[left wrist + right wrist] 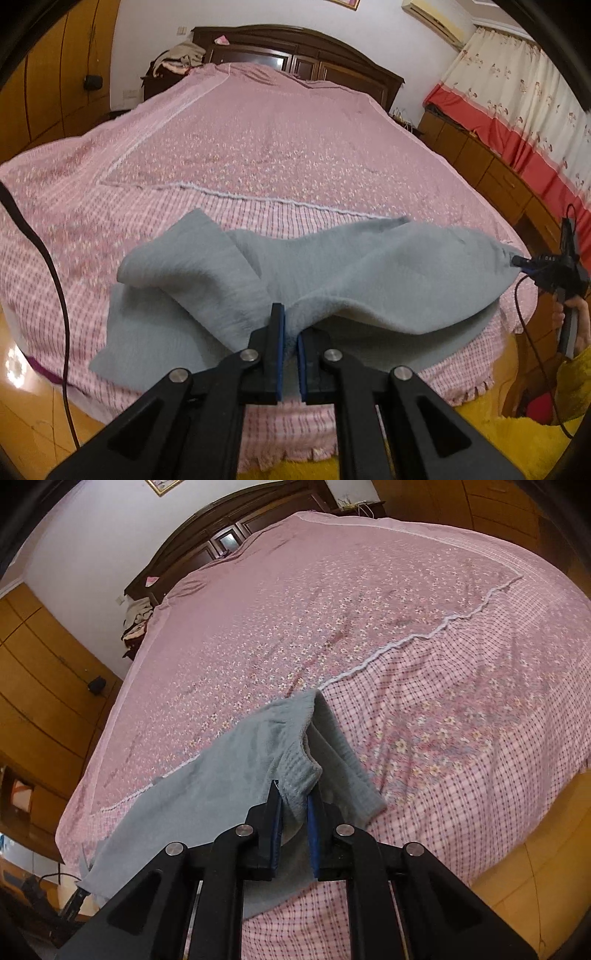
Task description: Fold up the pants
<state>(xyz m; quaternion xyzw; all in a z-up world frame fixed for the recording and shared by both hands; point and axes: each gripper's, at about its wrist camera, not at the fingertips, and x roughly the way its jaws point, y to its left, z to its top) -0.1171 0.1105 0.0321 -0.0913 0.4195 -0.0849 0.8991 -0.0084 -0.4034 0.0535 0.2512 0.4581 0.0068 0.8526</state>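
Bed — pink floral-and-check cover; grey pants lie at its near edge, partly lifted; left gripper clamped on a fabric fold; right gripper pinching the waistband — both raised.

We cannot see the fabric pinched inside the left gripper: the blue pads cover the part of the grey pants that lies between them. The right gripper likewise hides the waistband edge it clamps. In the left wrist view the person's hand and yellow sleeve are cut off by the right edge. The clothes heap beside the headboard is too small to sort out, perhaps several garments. The picture frame is cropped by the top edge.
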